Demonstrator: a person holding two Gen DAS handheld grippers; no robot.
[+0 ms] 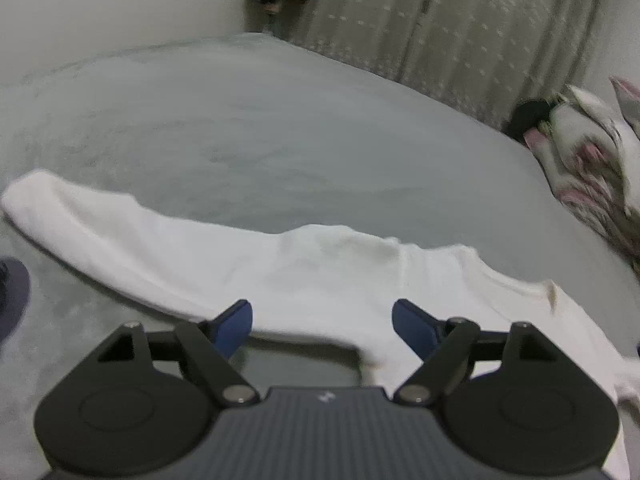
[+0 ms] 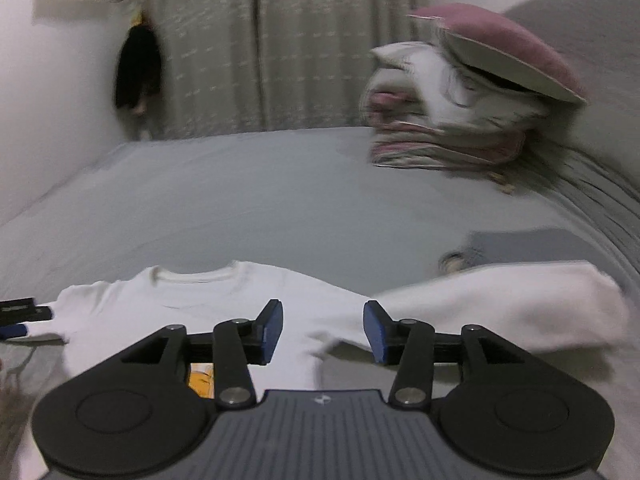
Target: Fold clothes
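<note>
Across the lower half of both views lies your white sweatshirt (image 1: pixel 320 276), spread on the grey bed (image 1: pixel 280 140). Left wrist view: one sleeve (image 1: pixel 80 216) runs to the left edge of the frame, and the collar (image 1: pixel 520 284) sits at lower right. Your left gripper (image 1: pixel 322 320) stands wide, blue pads (image 1: pixel 236 324) apart, nothing between them; white cloth lies beyond the fingertips. Right wrist view: collar (image 2: pixel 196 276) at centre left, one sleeve (image 2: pixel 520 300) folded across at right. Your right gripper (image 2: pixel 323 330) is partly open, pads (image 2: pixel 274 328) clear of the cloth, nothing held. The other gripper's tip shows at the left edge of this frame. An orange patch (image 2: pixel 200 380) shows behind the left finger; no writing can be read on it. Each gripper body carries a small pale logo (image 2: pixel 321 400), too blurred to read. Upper right: a folded stack (image 2: pixel 440 132) with a pink cushion (image 2: pixel 508 48) on top. Curtain (image 2: pixel 280 48) hangs behind the bed.
</note>
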